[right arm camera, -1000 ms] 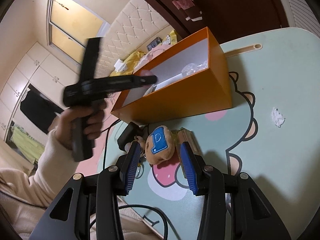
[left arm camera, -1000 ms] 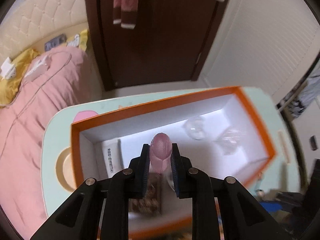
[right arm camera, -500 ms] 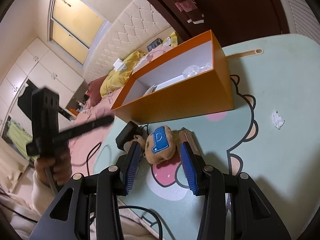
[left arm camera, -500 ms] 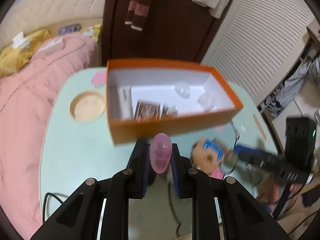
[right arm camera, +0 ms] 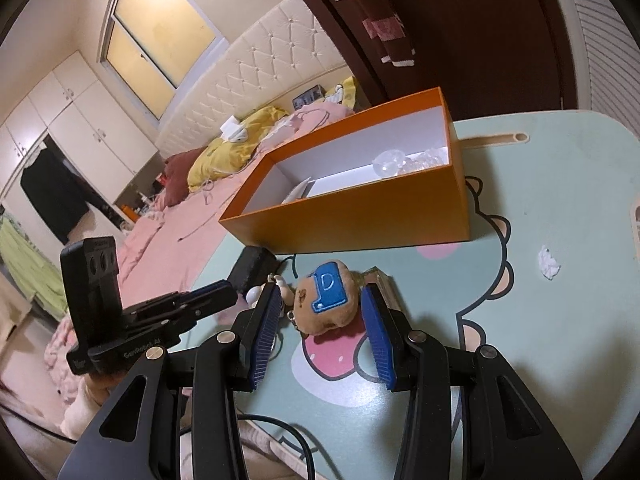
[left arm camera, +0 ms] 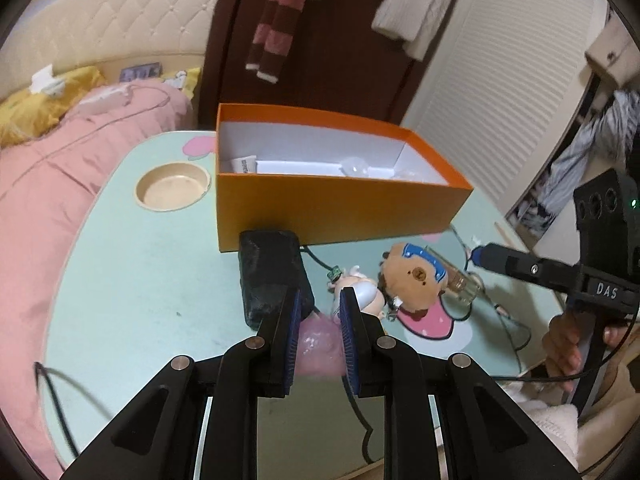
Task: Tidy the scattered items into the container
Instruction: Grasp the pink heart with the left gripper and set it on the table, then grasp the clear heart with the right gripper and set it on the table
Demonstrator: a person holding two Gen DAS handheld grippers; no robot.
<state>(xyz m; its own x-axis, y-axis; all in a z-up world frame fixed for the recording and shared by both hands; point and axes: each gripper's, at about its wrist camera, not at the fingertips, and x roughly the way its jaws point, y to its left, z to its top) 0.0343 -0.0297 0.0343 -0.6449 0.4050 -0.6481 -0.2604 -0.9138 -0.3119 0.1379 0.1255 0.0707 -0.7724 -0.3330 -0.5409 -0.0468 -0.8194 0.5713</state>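
An orange box (left arm camera: 332,208) with a white inside stands on the mint table (left arm camera: 132,292); it also shows in the right wrist view (right arm camera: 360,220). My left gripper (left arm camera: 320,300) has a pink translucent egg-shaped item (left arm camera: 320,346) between its pads, low over the table, near a black adapter (left arm camera: 272,276) and a small figurine (left arm camera: 360,284). My right gripper (right arm camera: 320,300) is open, its fingers either side of a brown plush with a blue patch (right arm camera: 326,300); the plush also shows in the left wrist view (left arm camera: 412,276). A clear glass item (left arm camera: 460,280) lies behind it.
The box holds a leaflet (left arm camera: 244,165) and clear plastic pieces (right arm camera: 390,162). A round cup recess (left arm camera: 172,186) is in the table's left. A crumpled white scrap (right arm camera: 548,267) lies right. Cables (left arm camera: 500,320) cross the table. A pink bed (left arm camera: 60,160) is left.
My left gripper has pulled back from over the box and come down to the table in front of it, the pink item still between its pads. The right gripper has stayed around the plush.
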